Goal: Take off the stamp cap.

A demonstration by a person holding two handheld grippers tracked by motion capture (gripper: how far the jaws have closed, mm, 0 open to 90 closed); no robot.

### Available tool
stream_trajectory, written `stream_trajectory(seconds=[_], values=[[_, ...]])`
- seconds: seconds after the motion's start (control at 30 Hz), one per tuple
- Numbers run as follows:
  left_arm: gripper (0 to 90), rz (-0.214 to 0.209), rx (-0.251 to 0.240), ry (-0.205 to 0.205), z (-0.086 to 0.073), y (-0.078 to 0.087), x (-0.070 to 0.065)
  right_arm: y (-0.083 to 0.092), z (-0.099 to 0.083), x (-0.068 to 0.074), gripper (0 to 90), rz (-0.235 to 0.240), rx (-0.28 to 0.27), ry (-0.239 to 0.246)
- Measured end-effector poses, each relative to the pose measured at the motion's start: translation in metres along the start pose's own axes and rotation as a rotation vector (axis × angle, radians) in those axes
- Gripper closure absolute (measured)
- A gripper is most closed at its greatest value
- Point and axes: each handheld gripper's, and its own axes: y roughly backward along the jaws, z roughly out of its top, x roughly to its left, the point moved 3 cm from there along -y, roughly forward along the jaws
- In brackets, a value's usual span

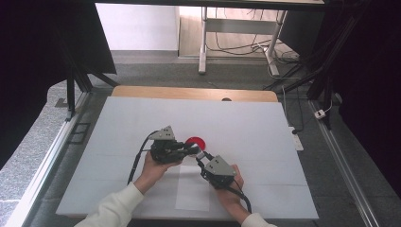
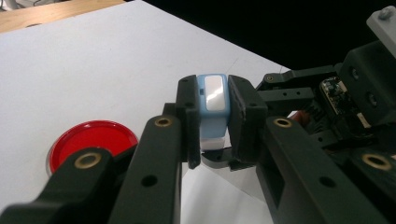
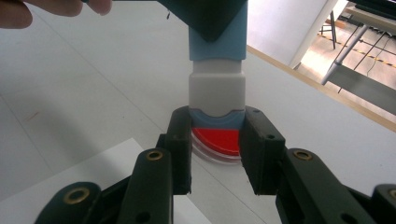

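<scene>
A small blue and white block (image 2: 213,109) hangs above the white table (image 1: 118,137), and both grippers hold it. My left gripper (image 2: 212,100) is shut on its blue end, which has a shiny white face. In the right gripper view, the white middle part (image 3: 217,91) runs down to a blue end, and my right gripper (image 3: 217,135) is shut on that end. From above, the left gripper (image 1: 191,150) and the right gripper (image 1: 204,159) meet tip to tip near the table's middle. A red round dish (image 1: 195,142) lies flat on the table just beyond and below them.
A white sheet of paper (image 1: 193,189) lies on the table near its front edge, between the person's forearms. The table's wooden far edge (image 1: 194,93) shows at the back. Black stands and cables sit on the floor around the table.
</scene>
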Motion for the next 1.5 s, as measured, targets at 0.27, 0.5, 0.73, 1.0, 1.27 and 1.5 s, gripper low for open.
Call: stream_trajectory(seconds=[0.27,0.5,0.73,1.0,1.27,1.5], values=[[75.7,0.049,-0.053,0.025,0.005,0.027,0.014,-0.001,-0.007,-0.002,65.7,-0.012,0.032,0.036],[75.6,0.037,-0.036,-0.005,0.005,0.02,0.006,-0.001,-0.009,-0.004,65.6,0.006,0.043,0.008],[75.6,0.045,-0.033,0.008,0.005,0.02,0.007,0.0,-0.011,-0.008,65.5,0.013,0.045,0.003],[75.5,0.054,-0.027,0.001,0.005,0.021,0.006,0.008,-0.016,-0.02,65.5,0.025,0.041,-0.033],[75.5,0.063,-0.017,-0.007,0.004,0.019,0.006,0.018,-0.02,-0.033,65.4,0.048,0.044,-0.054],[75.4,0.075,-0.008,-0.018,0.004,0.019,0.007,0.031,-0.025,-0.043,65.3,0.055,0.045,-0.068]])
